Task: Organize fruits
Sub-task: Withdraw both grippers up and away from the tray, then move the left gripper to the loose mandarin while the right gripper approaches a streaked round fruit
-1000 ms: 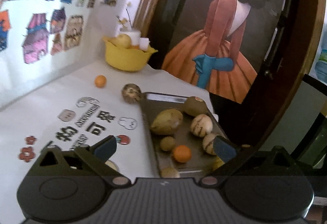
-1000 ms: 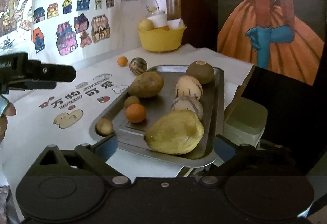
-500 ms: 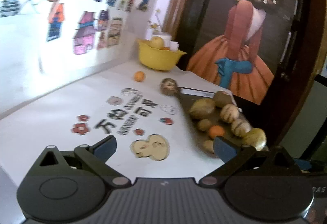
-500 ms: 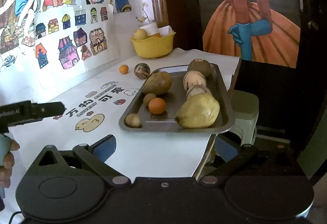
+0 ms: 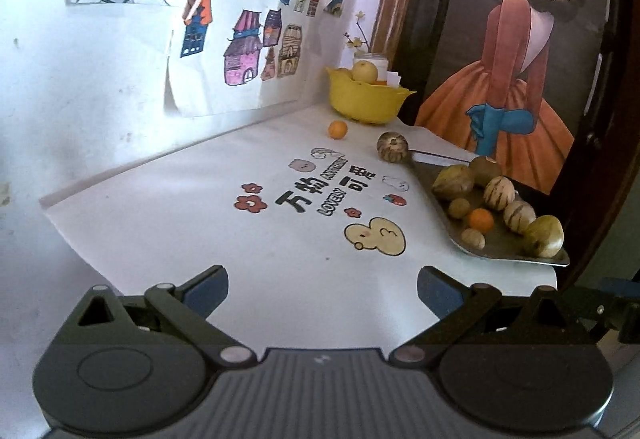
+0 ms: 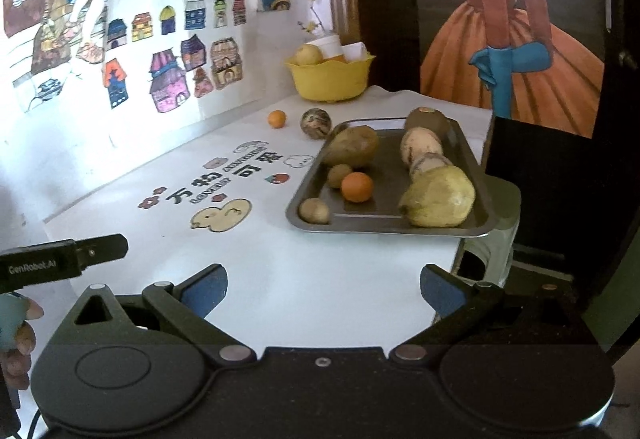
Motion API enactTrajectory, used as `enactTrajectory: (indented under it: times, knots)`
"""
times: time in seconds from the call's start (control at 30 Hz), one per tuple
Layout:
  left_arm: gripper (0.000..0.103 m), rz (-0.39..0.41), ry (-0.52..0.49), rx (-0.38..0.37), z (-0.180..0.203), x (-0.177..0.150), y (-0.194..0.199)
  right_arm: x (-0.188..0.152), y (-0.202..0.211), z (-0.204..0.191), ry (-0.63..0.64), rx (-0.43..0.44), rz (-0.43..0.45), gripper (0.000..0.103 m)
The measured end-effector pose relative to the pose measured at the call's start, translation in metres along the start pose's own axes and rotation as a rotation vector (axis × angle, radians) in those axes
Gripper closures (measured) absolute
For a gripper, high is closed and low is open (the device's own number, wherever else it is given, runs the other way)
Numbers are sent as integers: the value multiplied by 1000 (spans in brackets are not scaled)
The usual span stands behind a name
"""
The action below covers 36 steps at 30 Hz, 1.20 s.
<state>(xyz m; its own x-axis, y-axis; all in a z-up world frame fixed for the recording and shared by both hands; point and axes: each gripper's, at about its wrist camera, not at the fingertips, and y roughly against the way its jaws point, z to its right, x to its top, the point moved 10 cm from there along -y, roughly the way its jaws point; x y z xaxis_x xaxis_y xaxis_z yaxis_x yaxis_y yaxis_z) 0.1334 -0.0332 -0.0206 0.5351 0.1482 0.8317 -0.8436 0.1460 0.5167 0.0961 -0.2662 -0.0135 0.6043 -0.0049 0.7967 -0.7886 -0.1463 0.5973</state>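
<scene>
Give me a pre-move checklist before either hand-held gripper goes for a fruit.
1. Left hand-held gripper open and empty: ok.
2. Right hand-held gripper open and empty: ok.
3. Loose fruit visible on table: small orange and striped round fruit, apart from each other: ok.
4. Metal tray fully supported: not ok, its near right corner overhangs the table edge.
5. Yellow bowl has room: cannot tell, a fruit and other items already sit in it.
6. Path over the table mat free: ok.

Drawings [image 5: 244, 51] cover the wall, apparently sunlit.
</scene>
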Motion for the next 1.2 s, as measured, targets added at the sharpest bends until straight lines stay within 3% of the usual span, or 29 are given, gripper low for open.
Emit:
enactTrajectory:
  times: [0.6, 0.93, 1.2]
  knots:
    - [0, -37, -11, 66, -28, 4, -9, 19, -22, -27, 69, 43, 13, 1]
    - [0, -99, 5, 75, -40, 24, -47, 33, -59, -27, 95, 78, -7, 1]
    - [0, -142, -7, 109, -54, 53, -88, 74, -91, -26, 177, 158, -30, 1]
